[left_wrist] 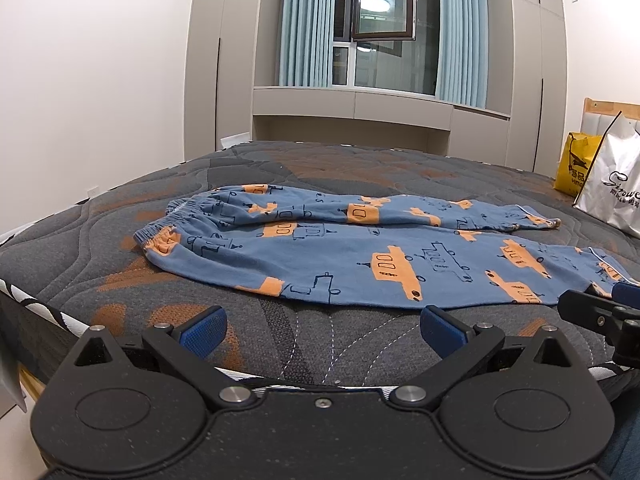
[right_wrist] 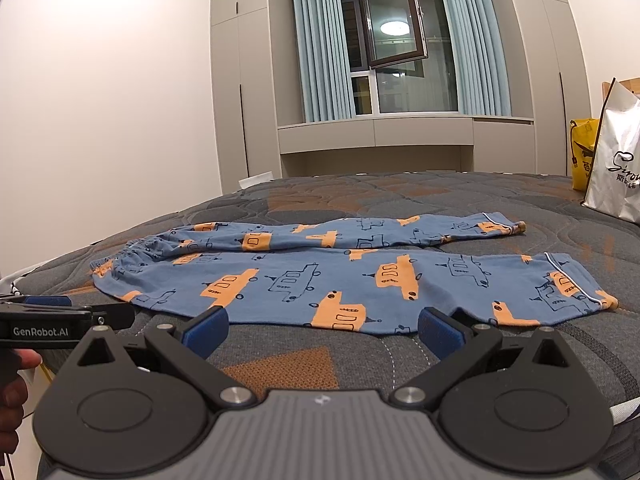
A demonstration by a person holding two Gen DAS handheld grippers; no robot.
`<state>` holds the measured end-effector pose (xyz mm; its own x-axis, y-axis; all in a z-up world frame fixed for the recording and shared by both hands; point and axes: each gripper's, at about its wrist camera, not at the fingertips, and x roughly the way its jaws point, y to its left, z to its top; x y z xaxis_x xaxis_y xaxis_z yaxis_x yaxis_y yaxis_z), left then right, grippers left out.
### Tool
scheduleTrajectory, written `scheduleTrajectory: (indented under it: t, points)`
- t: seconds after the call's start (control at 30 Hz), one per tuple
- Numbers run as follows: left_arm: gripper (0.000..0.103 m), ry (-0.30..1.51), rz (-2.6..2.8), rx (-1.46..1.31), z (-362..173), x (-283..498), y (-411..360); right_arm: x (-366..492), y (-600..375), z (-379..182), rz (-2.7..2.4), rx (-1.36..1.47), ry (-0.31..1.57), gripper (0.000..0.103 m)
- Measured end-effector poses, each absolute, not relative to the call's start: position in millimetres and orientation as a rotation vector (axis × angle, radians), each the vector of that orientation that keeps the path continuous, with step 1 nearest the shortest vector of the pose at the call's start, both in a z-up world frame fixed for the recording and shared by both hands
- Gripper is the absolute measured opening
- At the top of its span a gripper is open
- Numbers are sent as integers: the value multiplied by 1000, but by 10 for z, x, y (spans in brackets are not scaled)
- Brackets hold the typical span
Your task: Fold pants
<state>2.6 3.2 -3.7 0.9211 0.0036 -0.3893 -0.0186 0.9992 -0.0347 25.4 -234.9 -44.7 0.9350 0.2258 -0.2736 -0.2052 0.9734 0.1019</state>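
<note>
The pants [right_wrist: 340,276], blue with orange and outlined vehicle prints, lay flat on the quilted grey and orange mattress [right_wrist: 280,364], near its front edge. The waistband pointed left and the two cuffs right. The legs ran side by side; the nearer one was spread wide, the farther one lay narrower and creased behind it, its cuff ending short of the nearer cuff.

The left gripper [left_wrist: 320,330] hung just in front of the nearer leg with its blue pads set wide apart, holding nothing. The right gripper [right_wrist: 322,330] hovered likewise, jaws wide and empty, its pads close to the hem of the nearer leg but apart from the cloth. A hand [right_wrist: 12,400] showed at the left edge of the right wrist view.

At the far right of the mattress stood a white shopping bag [right_wrist: 618,168] and, behind it, a yellow bag [right_wrist: 584,152]. Beyond the bed were grey wardrobes [right_wrist: 240,80], blue curtains [right_wrist: 320,48] and an open window [right_wrist: 394,20]. Nothing lay between either gripper and the pants.
</note>
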Motion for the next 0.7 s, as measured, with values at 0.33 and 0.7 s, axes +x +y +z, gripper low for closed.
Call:
scheduleTrajectory:
  t: [0.33,0.7]
  points:
    - [103,403,21,-33,-41,37,-7,239,-2360,-448,218,75,293,103]
    - [103,411,26,-27,-41,57,-11,244,-2371,-457,217,77,296,103]
